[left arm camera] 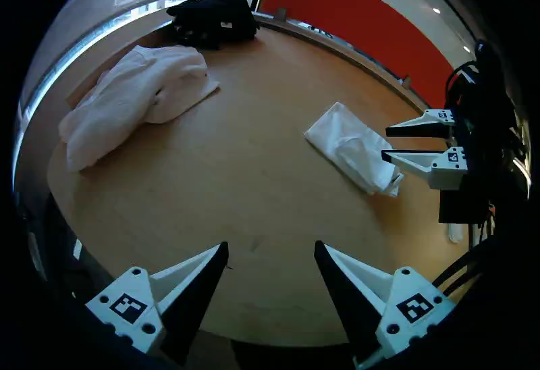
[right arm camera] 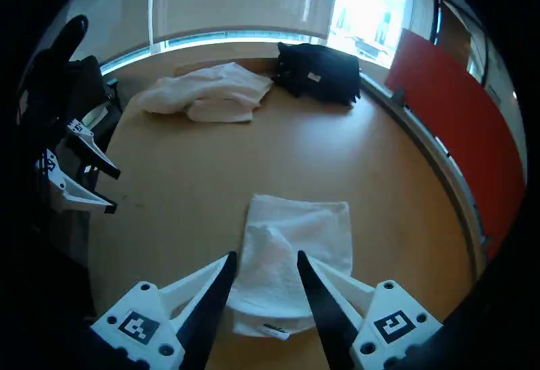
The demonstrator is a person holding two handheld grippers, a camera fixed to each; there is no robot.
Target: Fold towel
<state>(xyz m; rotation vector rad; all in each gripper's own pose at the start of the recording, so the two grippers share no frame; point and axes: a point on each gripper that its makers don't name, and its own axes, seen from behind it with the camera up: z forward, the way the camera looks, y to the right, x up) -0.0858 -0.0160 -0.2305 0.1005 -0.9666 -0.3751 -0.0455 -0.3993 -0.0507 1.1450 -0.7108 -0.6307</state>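
Well, the small folded white cloth towel point(right arm camera: 290, 235) lies flat on the round wooden table point(right arm camera: 189, 181). The right gripper point(right arm camera: 266, 255), spread, straddles its near end, perhaps touching; the left gripper view shows that sideways. The left gripper point(left arm camera: 270, 245) hangs spread over bare wood.

Your towel point(right arm camera: 304, 228) point(left arm camera: 351, 144) is white terry, folded into a rough rectangle and lying flat on the wooden table point(right arm camera: 202, 167). Its top layer is rumpled, with a soft ridge running along its length instead of a smooth face. In the right gripper view you can see a small tag point(right arm camera: 275, 330) at its near short edge. In the left gripper view it lies at a slant.
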